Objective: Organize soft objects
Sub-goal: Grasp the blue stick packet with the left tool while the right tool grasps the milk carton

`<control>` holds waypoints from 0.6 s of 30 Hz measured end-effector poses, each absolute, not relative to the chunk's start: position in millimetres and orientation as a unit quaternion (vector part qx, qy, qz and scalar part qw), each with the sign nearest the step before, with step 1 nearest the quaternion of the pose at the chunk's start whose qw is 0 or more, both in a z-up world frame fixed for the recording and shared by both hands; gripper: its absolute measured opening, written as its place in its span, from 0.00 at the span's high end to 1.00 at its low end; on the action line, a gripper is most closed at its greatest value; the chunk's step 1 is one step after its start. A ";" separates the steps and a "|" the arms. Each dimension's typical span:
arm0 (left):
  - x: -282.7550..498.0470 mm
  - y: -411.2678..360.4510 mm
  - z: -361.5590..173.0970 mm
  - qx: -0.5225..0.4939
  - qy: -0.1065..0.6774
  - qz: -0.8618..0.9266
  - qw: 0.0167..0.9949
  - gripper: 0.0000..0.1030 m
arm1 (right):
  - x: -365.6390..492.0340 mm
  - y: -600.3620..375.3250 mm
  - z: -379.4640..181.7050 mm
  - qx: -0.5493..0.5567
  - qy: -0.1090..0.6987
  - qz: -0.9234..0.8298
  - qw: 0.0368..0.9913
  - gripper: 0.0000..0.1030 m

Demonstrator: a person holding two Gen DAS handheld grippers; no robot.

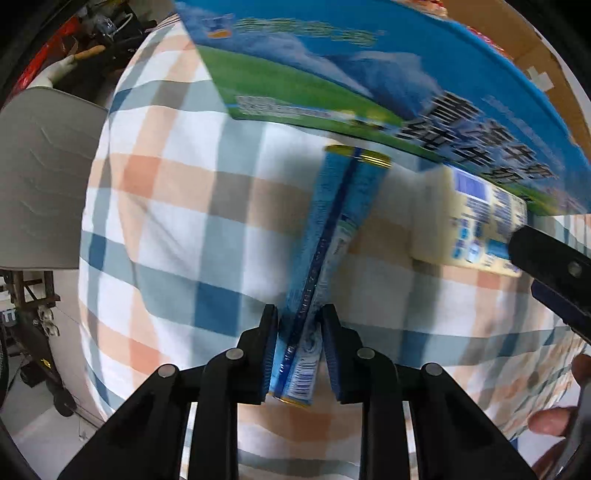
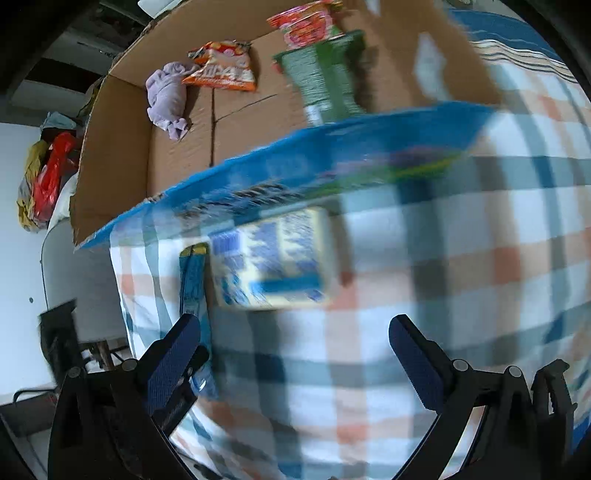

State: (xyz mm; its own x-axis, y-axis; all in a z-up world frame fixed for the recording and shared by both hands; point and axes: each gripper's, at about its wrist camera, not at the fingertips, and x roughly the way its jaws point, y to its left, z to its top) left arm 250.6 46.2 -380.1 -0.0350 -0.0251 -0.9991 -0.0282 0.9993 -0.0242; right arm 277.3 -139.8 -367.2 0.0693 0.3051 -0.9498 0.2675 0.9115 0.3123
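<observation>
My left gripper [image 1: 300, 317] is shut on a long blue toothpaste box [image 1: 328, 240], holding its near end above the checked cloth [image 1: 177, 206]. The box also shows in the right wrist view [image 2: 192, 284]. My right gripper [image 2: 295, 328] is open and empty, just short of a pale yellow and blue packet [image 2: 273, 262] lying on the cloth. That packet also shows in the left wrist view [image 1: 476, 225]. Behind both stands a cardboard box with a blue printed wall [image 2: 280, 173], also in the left wrist view [image 1: 332, 74]. Inside lie a purple cloth [image 2: 166, 96], an orange snack bag [image 2: 221, 68], a green pack [image 2: 325, 81] and a red packet [image 2: 306, 22].
A grey chair or cushion [image 1: 40, 177] sits left of the cloth-covered surface. Red and yellow bags [image 2: 44, 181] are piled at the far left. The right gripper's finger [image 1: 554, 266] enters the left wrist view at the right edge.
</observation>
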 end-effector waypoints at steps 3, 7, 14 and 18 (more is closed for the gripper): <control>254.6 52.2 -384.2 -0.014 0.720 -0.005 0.694 0.77 | 286.9 -120.9 -381.9 0.201 0.683 0.000 0.702 0.00; 252.1 59.0 -392.4 -0.005 0.718 -0.010 0.696 0.70 | 298.6 -100.5 -397.8 0.178 0.682 -0.017 0.709 0.00; 262.1 61.9 -411.4 -0.001 0.722 -0.016 0.692 0.66 | 312.5 -82.5 -423.9 0.148 0.700 -0.039 0.698 0.00; 276.2 56.6 -410.8 0.008 0.714 -0.025 0.700 0.67 | 314.8 -77.8 -426.8 0.147 0.703 -0.037 0.695 0.02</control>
State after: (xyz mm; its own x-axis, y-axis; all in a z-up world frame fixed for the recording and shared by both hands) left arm 276.2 56.6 -410.8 -0.0212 -0.0227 -0.9995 0.0462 0.9987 -0.0236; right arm 314.8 -77.8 -426.8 0.0099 0.1548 -0.9879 0.2584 0.9540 0.1521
